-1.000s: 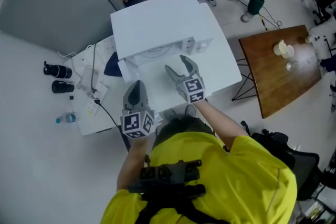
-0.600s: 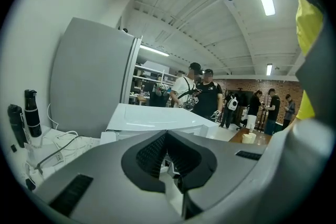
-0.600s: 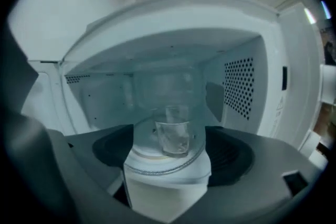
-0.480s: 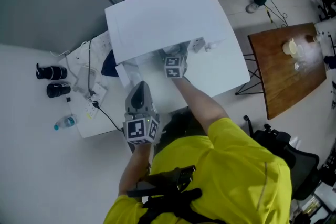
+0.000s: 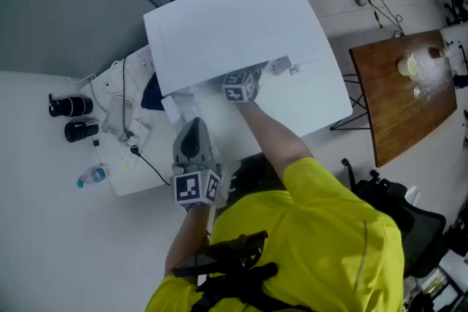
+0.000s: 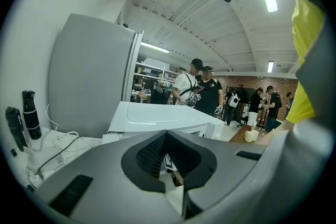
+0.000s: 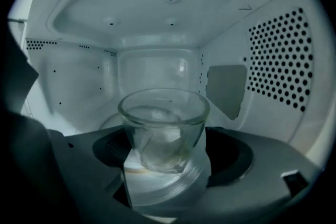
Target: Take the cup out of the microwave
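Leftmost, at 9 o'clock in the head view, note two black cylinders (image 5: pixel 69 106) lying on the white surface (image 5: pixel 139 183), with a small bottle (image 5: pixel 93 175) at 8 o'clock and loose cables (image 5: pixel 126 117) just beside them. Locate the left tongs (image 5: pixel 191 129) near centre, at 7 o'clock from the microwave (image 5: pixel 234 25), with jaws pressed together and nothing between them. Find the right tongs (image 7: pixel 167 157) inserted in the microwave cavity, with only the marker cube (image 5: pixel 240 86) showing at the opening in the head view. Read the jaws as spread, one on each side of the clear glass cup (image 7: pixel 163 128); pad contact with the glass not discernible. Confirm the cup upright inside the cavity, at 6 o'clock from the rear wall (image 7: pixel 152 73). Rightmost, at 3 o'clock, note a wooden surface (image 5: pixel 409 113) carrying small pale vessels (image 5: pixel 407 67).
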Available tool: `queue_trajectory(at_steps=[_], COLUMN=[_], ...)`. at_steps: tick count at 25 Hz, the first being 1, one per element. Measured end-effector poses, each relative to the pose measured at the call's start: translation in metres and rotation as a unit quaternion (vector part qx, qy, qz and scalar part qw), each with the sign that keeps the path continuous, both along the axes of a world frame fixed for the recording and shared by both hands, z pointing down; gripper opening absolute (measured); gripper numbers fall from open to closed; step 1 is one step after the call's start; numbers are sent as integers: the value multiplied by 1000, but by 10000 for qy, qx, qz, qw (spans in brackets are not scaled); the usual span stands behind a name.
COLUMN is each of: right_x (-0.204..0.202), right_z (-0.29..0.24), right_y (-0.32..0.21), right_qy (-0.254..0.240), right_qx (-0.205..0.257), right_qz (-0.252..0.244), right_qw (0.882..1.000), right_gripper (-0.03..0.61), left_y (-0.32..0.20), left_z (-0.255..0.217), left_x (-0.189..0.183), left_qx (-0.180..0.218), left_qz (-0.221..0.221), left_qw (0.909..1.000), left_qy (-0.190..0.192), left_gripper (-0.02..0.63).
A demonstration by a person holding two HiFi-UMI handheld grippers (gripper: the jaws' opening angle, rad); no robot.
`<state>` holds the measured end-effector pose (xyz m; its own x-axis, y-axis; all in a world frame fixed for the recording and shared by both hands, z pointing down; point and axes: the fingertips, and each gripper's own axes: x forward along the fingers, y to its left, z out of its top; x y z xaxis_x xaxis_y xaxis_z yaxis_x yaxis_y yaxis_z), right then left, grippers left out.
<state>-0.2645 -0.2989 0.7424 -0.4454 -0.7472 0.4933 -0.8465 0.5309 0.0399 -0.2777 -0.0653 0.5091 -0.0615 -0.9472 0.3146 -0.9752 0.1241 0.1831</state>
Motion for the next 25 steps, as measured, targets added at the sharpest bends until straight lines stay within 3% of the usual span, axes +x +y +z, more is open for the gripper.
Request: queue_trajectory(at_steps=[3,4,14,25], right_x=[4,5,9,109], right_z=[-10,-11,-28,-118], right_y=[-3,-4,55,186], right_qy=[318,350,-269,-717], right_qx=[129,143,397,230], right_qz=[112,92,-921,-1529], right_qw=[9993,9992,9946,9854], right_gripper=[336,330,327,327], left_y=[-2,-2,-5,-2], left_z=[1,1,0,-6], left_x=[-1,-1,-8,11], left_qx=[-15,-10,78,245], left_qz=[2,0,-132,-97], left_qw=[10000,10000,9997,9996], left_qy=[-24,-38,-163,-94], left_gripper=[-2,-2,-2,-2])
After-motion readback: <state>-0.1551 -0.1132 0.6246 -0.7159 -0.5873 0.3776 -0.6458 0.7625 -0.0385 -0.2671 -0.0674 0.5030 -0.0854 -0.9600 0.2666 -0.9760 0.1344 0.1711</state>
